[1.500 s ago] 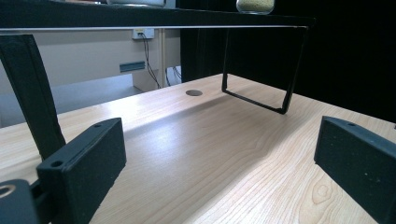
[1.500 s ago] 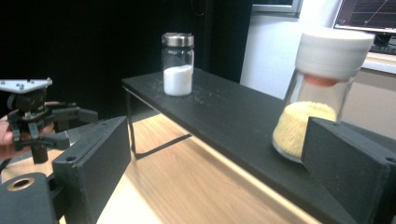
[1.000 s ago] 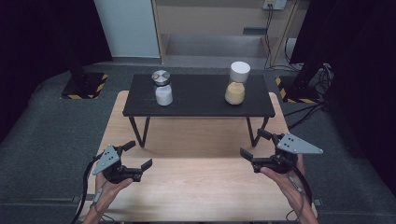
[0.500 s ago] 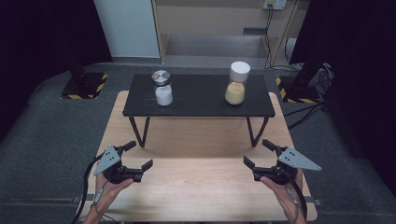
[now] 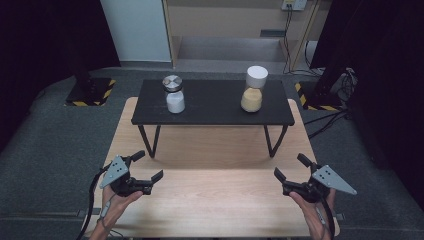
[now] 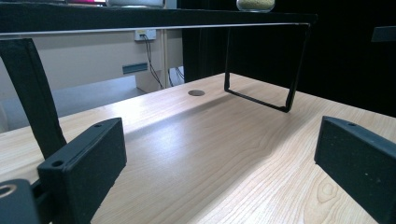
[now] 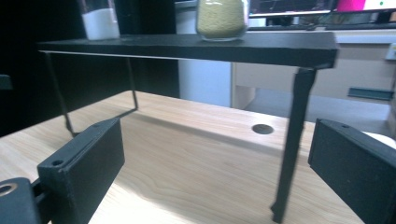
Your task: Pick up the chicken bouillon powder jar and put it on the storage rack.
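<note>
Two jars stand upright and well apart on the black shelf (image 5: pixel 212 117) beyond both wide-open, empty grippers: the white-filled jar (image 5: pixel 174 94) straight ahead of the left gripper (image 5: pixel 148 170), the yellow-filled jar (image 5: pixel 253 89) ahead and inward of the right gripper (image 5: pixel 290 167), whose jaws have just been opening.

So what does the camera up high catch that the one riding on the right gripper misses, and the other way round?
The high view takes in both jars whole: the metal lid on the white-powder jar, the white lid on the yellow-grain jar, plus the person's left gripper and right gripper, both open and holding nothing. The right gripper view looks from low down, seeing under the black shelf to its thin legs and a round hole in the wooden table. Both show the shelf, the table and the jars' filled lower parts.
</note>
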The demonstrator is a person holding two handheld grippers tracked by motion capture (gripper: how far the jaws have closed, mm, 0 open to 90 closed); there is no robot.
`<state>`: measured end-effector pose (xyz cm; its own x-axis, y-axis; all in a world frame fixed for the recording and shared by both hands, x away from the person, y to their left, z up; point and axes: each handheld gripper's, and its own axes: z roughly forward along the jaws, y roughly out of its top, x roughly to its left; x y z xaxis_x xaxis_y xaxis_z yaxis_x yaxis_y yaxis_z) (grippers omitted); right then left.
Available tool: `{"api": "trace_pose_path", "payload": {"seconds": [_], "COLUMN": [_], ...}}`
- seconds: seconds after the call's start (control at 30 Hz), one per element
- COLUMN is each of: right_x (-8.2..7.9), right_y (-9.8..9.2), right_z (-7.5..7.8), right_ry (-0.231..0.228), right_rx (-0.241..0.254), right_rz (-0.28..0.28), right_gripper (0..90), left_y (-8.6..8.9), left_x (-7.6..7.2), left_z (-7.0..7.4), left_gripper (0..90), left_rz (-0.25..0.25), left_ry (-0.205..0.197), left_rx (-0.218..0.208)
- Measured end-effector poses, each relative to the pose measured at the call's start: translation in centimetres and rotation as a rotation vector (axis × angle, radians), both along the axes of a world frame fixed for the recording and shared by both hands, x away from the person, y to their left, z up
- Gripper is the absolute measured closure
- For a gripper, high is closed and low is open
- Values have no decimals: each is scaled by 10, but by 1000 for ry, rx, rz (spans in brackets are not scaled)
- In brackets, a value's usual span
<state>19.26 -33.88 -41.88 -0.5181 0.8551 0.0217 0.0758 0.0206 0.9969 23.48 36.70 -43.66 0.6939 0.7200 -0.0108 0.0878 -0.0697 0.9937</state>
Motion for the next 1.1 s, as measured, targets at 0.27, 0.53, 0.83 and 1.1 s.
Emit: {"api": "trace_pose_path", "payload": {"seconds": [0.27, 0.53, 0.83, 1.1], "right_x": [-7, -8, -8, -8], "right_y": [-6, -6, -4, -4], "right_z": [-8, -10, -10, -10], "right_ry": [-10, -7, -9, -11], "right_rx": [16, 19, 5, 2], "right_rz": [-54, -48, -35, -30], "right_gripper": [30, 34, 41, 43], "left_y": [1, 1, 2, 0], "left_x": [-1, -1, -1, 0], "left_z": [0, 0, -1, -1], "left_gripper": [9, 9, 9, 9], "left_rz": [4, 3, 5, 0], "left_ry": [-3, -3, -3, -2], "left_rx": [-3, -5, -7, -2]}}
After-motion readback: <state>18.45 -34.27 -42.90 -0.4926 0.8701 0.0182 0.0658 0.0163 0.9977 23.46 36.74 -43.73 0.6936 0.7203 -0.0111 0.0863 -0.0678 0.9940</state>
